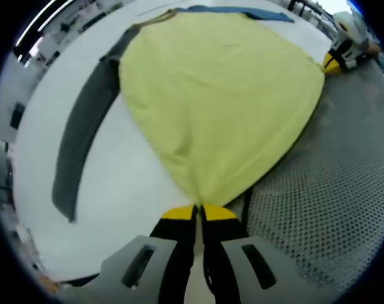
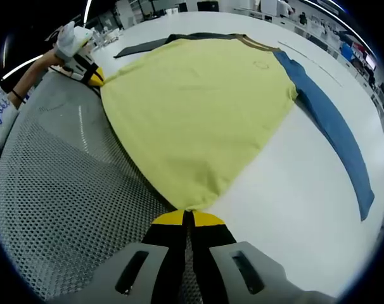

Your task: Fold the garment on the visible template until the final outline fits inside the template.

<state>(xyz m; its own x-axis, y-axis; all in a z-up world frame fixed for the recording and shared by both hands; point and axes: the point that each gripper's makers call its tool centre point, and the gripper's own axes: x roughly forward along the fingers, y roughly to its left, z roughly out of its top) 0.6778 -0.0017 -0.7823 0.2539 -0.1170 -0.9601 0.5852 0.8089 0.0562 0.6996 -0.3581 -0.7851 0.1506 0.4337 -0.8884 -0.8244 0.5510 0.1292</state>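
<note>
A yellow shirt [image 1: 220, 95] with a grey sleeve [image 1: 84, 133] and a blue sleeve [image 1: 243, 11] lies spread over the white table. My left gripper [image 1: 199, 212] is shut on one bottom corner of its hem. The right gripper [image 1: 334, 62] holds the other hem corner at the far right. In the right gripper view, the yellow shirt [image 2: 198, 107] fans out from my right gripper [image 2: 187, 217], which is shut on its hem corner; the blue sleeve [image 2: 334, 126] trails right and the grey sleeve [image 2: 141, 45] lies far. The left gripper [image 2: 90, 73] grips the hem at upper left.
A grey perforated mat [image 1: 325, 190] covers the near part of the surface, seen too as the mat [image 2: 59, 202] under the hem. The white table [image 2: 293, 190] extends beyond it. A person's hand and sleeve [image 2: 27, 76] hold the left gripper. Shelving and equipment line the room's edges.
</note>
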